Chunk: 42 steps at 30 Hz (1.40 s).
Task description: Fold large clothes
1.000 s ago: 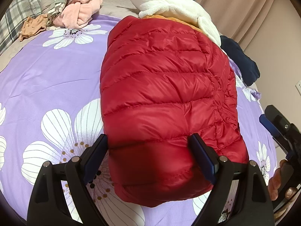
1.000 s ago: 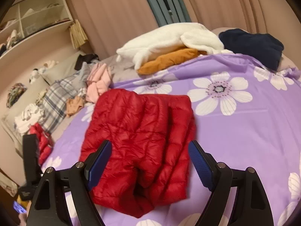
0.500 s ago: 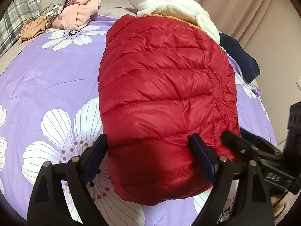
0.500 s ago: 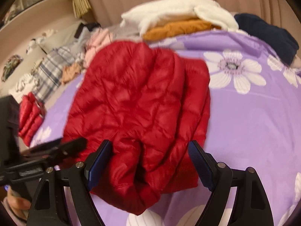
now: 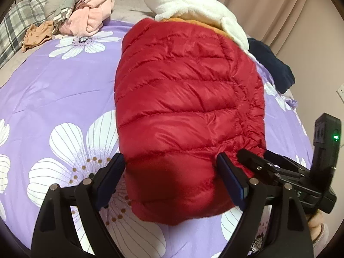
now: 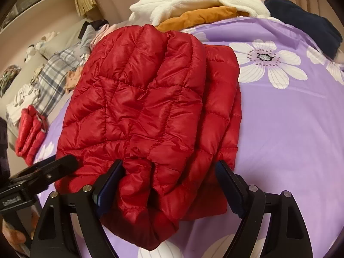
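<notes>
Left wrist view shows, far left, a checked cloth [image 5: 15, 21] and a pink garment [image 5: 90, 19] heaped at the head of the bed [image 5: 64, 90], whose purple cover carries white flowers. At the middle lies the folded red puffer jacket [image 5: 185, 107], flat on the cover, its near end reaching in between the jaws of the left gripper [image 5: 169, 180]. Those jaws stand wide open, one on each side of the jacket's end, and do not squeeze it. Behind the jacket are a white fleece [image 5: 193, 6] over an orange garment [image 5: 193, 22], and a navy garment [image 5: 271, 64] to the right. At the right edge the right gripper [image 5: 258, 163] reaches to the jacket's side seam. In the right wrist view the left gripper [image 6: 53, 167] shows at the left by the jacket's [image 6: 146, 107] edge, and the jacket's bunched near end sits between the right gripper's [image 6: 169, 185] wide-open jaws, unpinched.
</notes>
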{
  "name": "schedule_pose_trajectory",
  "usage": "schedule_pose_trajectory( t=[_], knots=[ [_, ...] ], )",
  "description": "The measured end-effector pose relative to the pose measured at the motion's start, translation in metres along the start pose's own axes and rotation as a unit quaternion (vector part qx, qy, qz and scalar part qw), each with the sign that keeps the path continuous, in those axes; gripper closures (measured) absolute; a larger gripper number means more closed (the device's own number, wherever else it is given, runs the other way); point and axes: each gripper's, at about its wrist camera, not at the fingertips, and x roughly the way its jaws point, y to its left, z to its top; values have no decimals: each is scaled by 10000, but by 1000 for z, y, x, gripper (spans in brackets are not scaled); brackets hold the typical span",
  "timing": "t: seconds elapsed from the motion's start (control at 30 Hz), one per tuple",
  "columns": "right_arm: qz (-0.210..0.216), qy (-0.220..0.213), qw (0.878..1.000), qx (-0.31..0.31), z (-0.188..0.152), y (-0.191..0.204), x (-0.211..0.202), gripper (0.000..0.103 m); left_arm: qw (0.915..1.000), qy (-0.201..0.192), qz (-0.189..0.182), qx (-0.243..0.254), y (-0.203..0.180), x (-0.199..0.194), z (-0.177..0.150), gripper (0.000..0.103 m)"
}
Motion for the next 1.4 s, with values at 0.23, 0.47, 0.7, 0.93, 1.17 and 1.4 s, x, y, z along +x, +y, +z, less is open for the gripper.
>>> schedule_pose_trajectory(
  t=[0.23, 0.47, 0.7, 0.93, 1.17, 1.4],
  knots=[
    [20, 1, 10000, 37, 0, -2, 1, 18, 9996, -274, 6, 80, -3, -19, -7, 21],
    [9, 21, 10000, 32, 0, -2, 1, 18, 9998, -15, 73, 166, -3, -1, -15, 30],
    [2, 36, 10000, 37, 1, -4, 2, 18, 9999, 96, 49, 93, 1, 5, -17, 28],
    [6, 42, 10000, 44, 1, -4, 2, 18, 9999, 106, 63, 113, 0, 7, -17, 28],
    [-147, -128, 9997, -123, -1, 2, -15, 18, 9998, 92, 72, 128, -2, 7, -18, 28],
    [-136, -724, 9971, -200, 7, 0, -47, 18, 9998, 96, 84, 143, -4, 8, -19, 28]
  ],
)
